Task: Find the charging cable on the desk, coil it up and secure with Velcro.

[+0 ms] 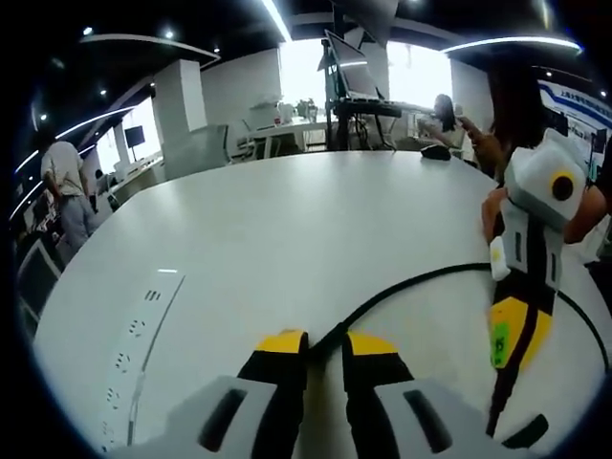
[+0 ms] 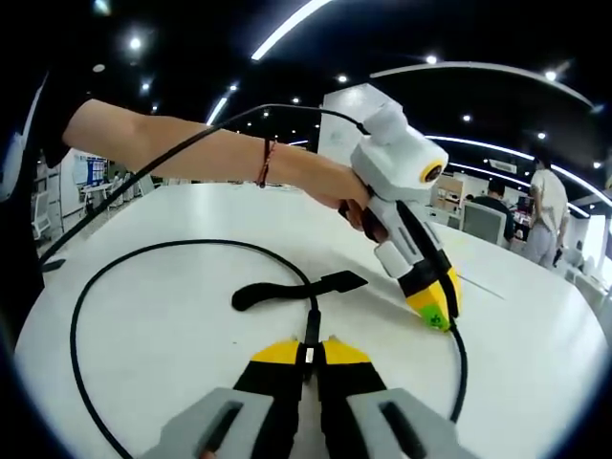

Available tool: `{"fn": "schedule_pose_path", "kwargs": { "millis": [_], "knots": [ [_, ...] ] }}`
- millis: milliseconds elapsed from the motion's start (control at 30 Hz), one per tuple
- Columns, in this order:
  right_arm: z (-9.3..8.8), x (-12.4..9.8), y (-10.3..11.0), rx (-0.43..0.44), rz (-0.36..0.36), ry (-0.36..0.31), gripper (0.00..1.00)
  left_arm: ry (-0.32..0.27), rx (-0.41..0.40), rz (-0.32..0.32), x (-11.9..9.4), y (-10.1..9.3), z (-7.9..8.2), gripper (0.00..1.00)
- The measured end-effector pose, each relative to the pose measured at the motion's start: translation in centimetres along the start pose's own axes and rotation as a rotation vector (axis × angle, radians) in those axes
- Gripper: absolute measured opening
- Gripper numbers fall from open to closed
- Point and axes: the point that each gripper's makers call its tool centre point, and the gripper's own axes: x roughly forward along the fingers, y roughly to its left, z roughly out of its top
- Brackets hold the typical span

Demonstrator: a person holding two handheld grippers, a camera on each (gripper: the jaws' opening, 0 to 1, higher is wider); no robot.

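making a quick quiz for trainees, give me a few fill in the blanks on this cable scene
1. The black cable lies in a loop on the ____ table.
2. The right hand-held gripper is shut on the ____.
3. A black Velcro strap lies ____ on the table inside the loop.
4. The left hand-held gripper has the cable between its yellow-tipped ____.

Missing words: white; cable; flat; jaws

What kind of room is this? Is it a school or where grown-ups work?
It looks like an open office. There is a big white table with built-in power sockets, more desks with monitors behind it, long ceiling strip lights, and people standing or sitting at workstations.
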Motion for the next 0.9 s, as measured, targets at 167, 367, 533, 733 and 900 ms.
{"fn": "schedule_pose_path", "kwargs": {
  "millis": [167,367,533,733,900],
  "knots": [
    [0.1,0.0,-0.1,0.000,-0.001,0.000,0.08,0.008,0.003,-0.002,-0.3,-0.3,-0.1,0.15],
    [0.1,0.1,0.1,-0.001,-0.001,0.000,0.08,0.019,0.009,-0.007,-0.4,-1.5,-0.2,0.10],
    [0.1,0.1,0.1,0.000,0.000,0.000,0.08,0.025,0.011,-0.010,-0.6,-1.6,-0.4,0.10],
    [0.2,0.1,0.2,-0.002,-0.001,0.000,0.08,0.038,0.025,-0.019,-0.8,-1.6,-0.6,0.08],
    [0.1,0.2,0.3,-0.008,-0.002,0.002,0.08,0.043,0.035,-0.021,-1.0,-1.8,-0.8,0.08]
  ]
}}
